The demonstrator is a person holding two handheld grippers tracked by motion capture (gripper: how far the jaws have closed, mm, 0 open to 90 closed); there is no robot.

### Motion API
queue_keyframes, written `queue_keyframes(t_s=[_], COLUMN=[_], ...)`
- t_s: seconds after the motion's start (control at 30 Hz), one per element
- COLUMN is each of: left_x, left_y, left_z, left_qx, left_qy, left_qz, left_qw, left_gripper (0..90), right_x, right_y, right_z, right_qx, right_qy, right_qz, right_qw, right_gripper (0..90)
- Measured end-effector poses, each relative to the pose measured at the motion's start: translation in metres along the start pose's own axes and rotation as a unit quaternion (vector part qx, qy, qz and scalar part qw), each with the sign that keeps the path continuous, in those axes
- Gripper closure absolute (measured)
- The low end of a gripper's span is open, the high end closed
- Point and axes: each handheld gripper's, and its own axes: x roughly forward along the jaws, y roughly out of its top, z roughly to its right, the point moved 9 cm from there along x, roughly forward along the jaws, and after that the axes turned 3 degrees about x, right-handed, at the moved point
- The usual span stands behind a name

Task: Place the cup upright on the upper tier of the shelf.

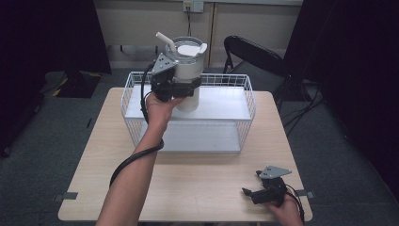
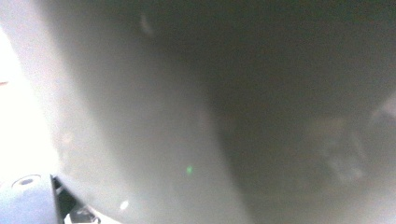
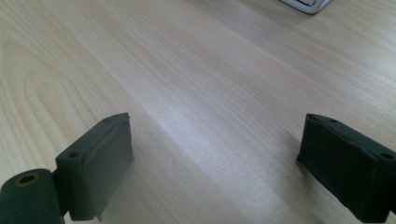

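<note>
Left tongs (image 1: 181, 88) are clamped around the upright white cup (image 1: 188, 70) above the wire basket (image 1: 249, 101) at 12 o'clock, right tongs (image 1: 256, 192) gaping empty on the bench (image 1: 202, 181) at 5.

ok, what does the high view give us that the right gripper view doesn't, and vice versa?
High view alone: the left gripper clamped on a white tumbler with a straw, held over the white wire basket; also a black chair. Right gripper view alone: a close look at the right gripper, jaws wide apart with nothing between them. Both: the light wooden table and the right gripper low over it.
</note>
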Motion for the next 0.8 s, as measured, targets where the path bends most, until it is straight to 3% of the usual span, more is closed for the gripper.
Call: queue_keyframes(t_s=[0.27,0.3,0.33,0.4,0.47,0.57,0.8], left_x=[-0.005,-0.005,-0.004,-0.003,-0.003,-0.005,-0.010], left_y=[-0.002,-0.003,-0.007,-0.009,-0.014,-0.016,-0.016], left_z=[0.000,0.000,-0.001,-0.001,-0.001,-0.001,0.000], left_qx=[0.003,0.001,-0.001,0.000,-0.014,-0.013,-0.012], left_qy=[0.001,0.000,0.003,0.004,0.005,0.001,0.005], left_qz=[0.001,-0.001,-0.021,-0.024,-0.024,-0.016,-0.030], left_qw=[1.0000,1.0000,0.9998,0.9997,0.9996,0.9998,0.9995], left_gripper=[9.5,9.5,9.4,9.0,9.1,9.2,9.3], right_x=[0.000,0.000,0.000,0.000,0.000,0.000,0.000], right_y=[0.000,0.000,0.000,0.000,0.000,0.000,0.000], right_z=[0.000,0.000,0.000,0.000,0.000,0.000,0.000], right_qx=[0.000,0.000,0.000,0.000,0.000,0.000,0.000], right_qy=[0.001,0.001,0.001,0.001,0.001,0.001,0.001], right_qz=[0.000,0.000,0.000,0.000,0.000,0.000,0.000], right_qw=[1.0000,1.0000,1.0000,1.0000,1.0000,1.0000,1.0000], right_gripper=[9.0,8.9,8.9,8.9,8.9,8.9,8.9])
